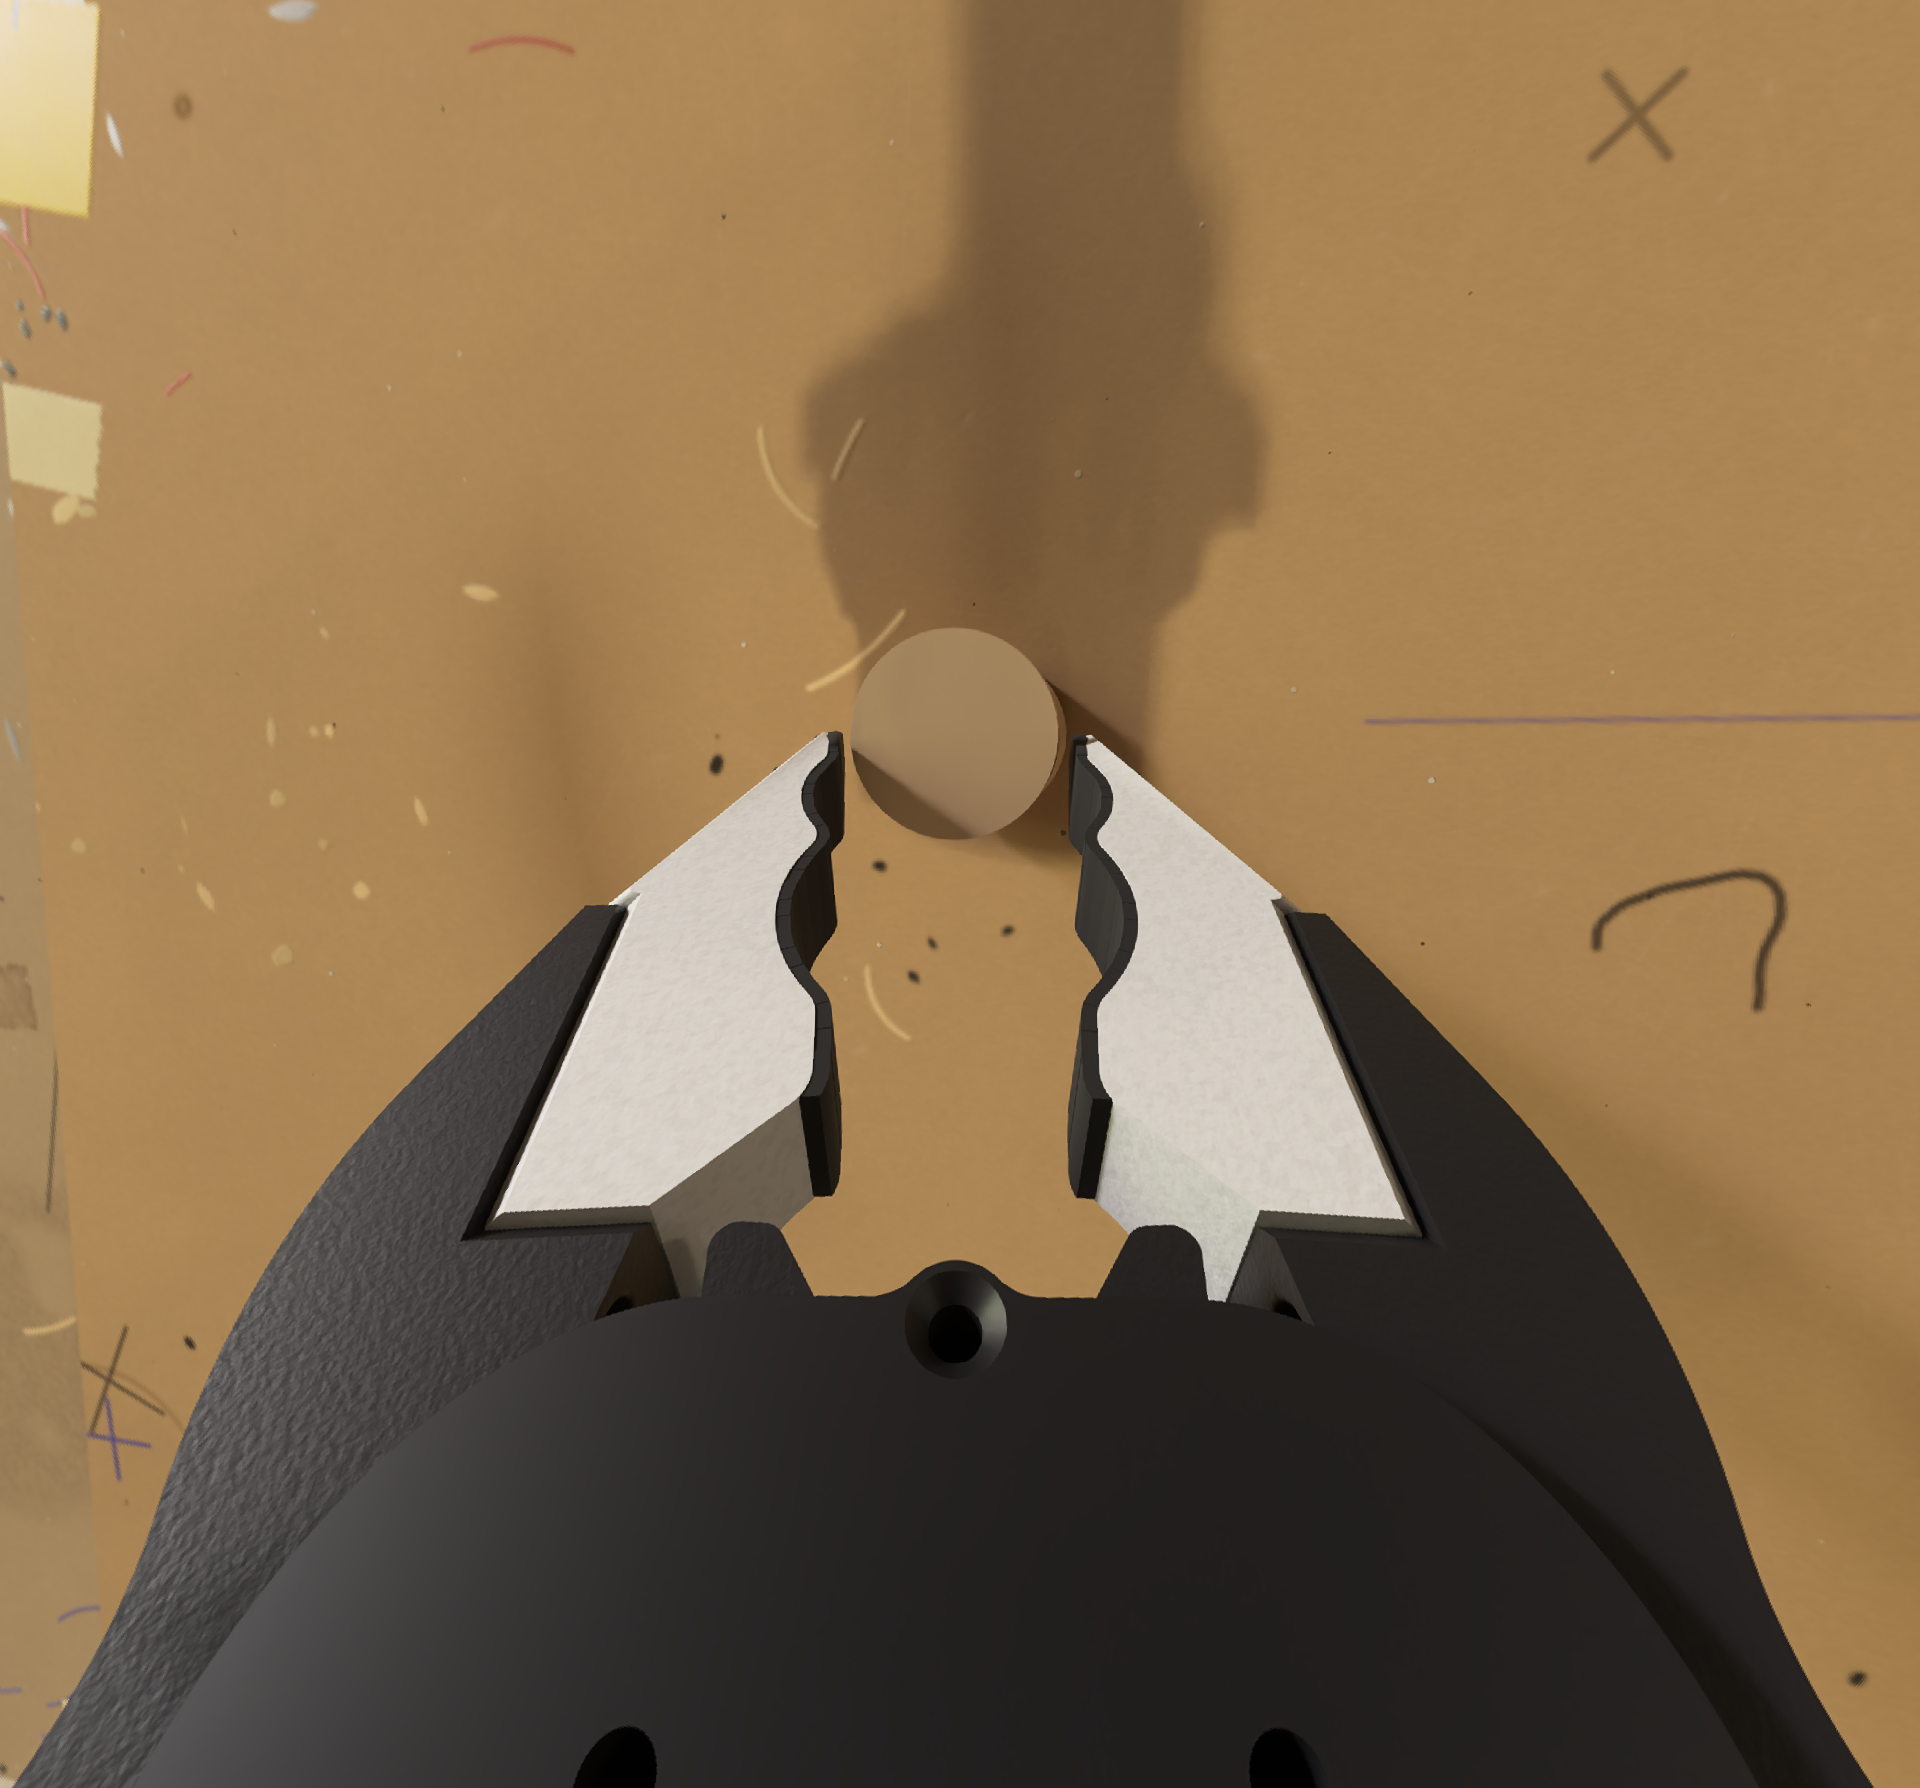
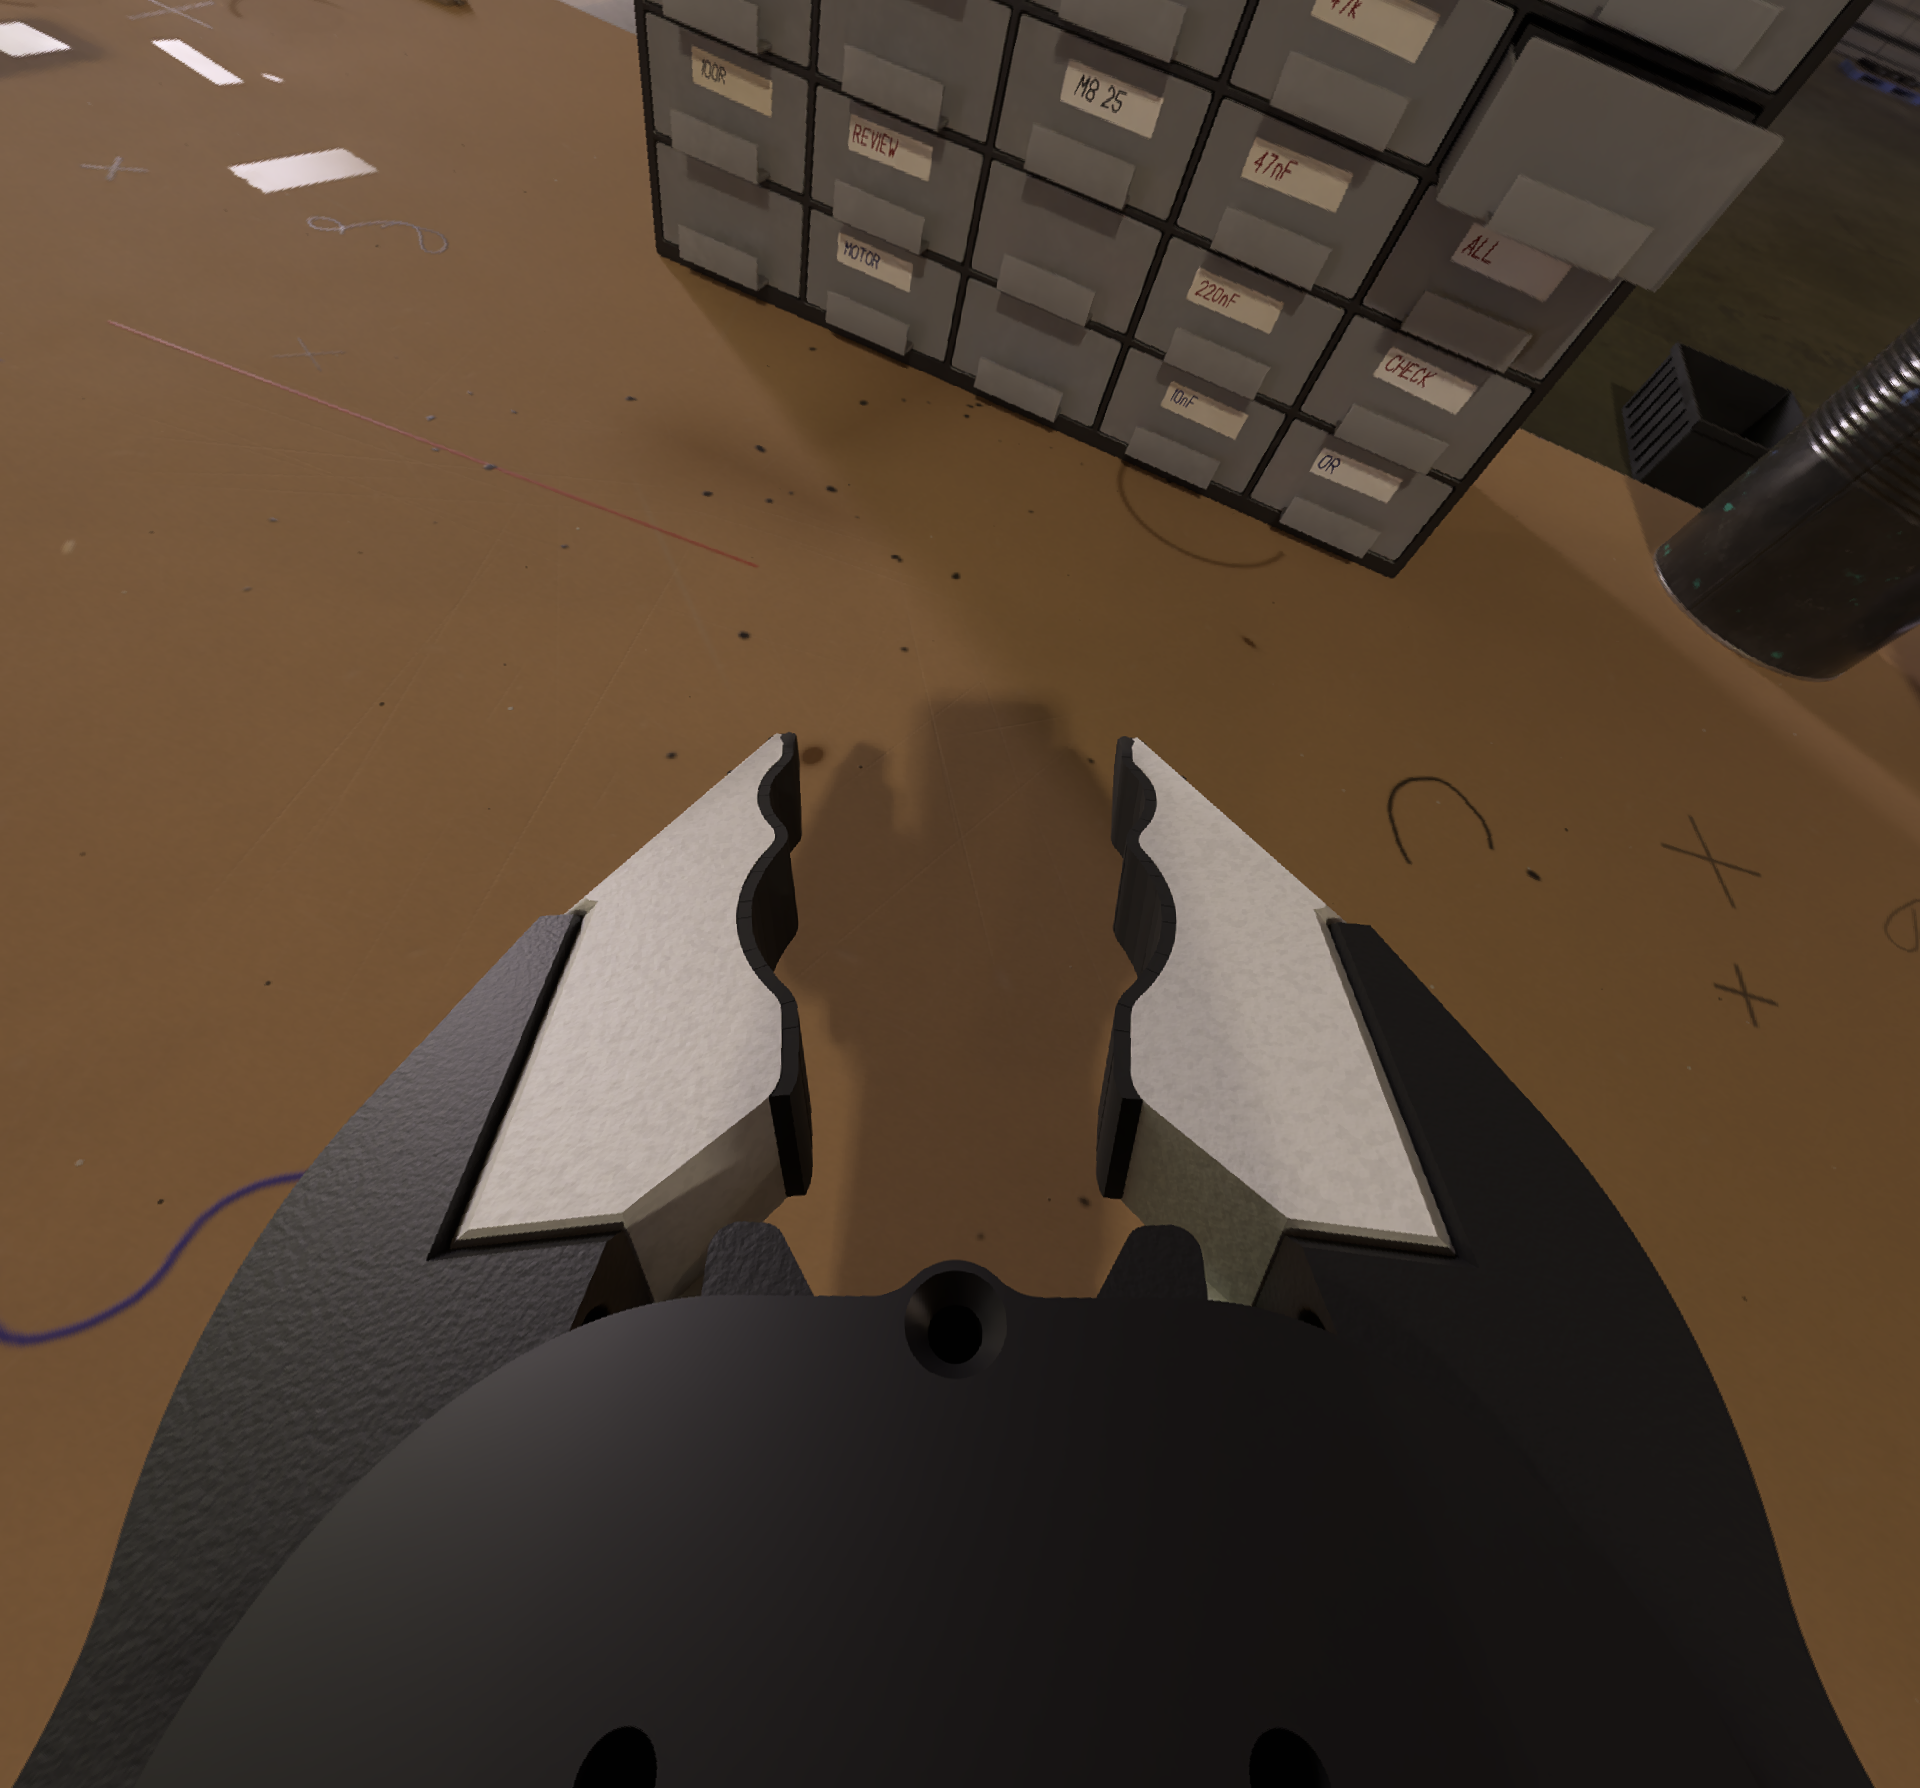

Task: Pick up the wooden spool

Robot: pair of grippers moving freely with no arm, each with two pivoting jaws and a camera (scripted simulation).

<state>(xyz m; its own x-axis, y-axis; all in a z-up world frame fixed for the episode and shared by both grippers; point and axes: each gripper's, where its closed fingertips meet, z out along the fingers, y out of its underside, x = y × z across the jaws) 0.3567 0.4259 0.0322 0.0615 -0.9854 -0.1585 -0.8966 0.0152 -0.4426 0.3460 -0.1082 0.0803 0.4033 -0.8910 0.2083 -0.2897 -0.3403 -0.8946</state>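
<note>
The wooden spool (image 1: pixel 956 730) stands upright on the brown cardboard-coloured table (image 1: pixel 1455 491). In the left wrist view I see its round tan top from above. My left gripper (image 1: pixel 958 743) points down at it, and its fingertips (image 1: pixel 826 762) stand against the spool's left and right sides at its widest part. The jaws are narrowed to the spool's width. My right gripper (image 2: pixel 956 751) is open and empty above bare table (image 2: pixel 416 699). The spool does not show in the right wrist view.
A grey small-parts drawer cabinet (image 2: pixel 1091 180) with labelled drawers stands ahead of the right gripper. A dark ribbed cylinder (image 2: pixel 1808 533) lies at the right edge and a small black bin (image 2: pixel 1704 419) stands behind it. Tape pieces (image 1: pixel 47 107), pen marks and specks dot the table.
</note>
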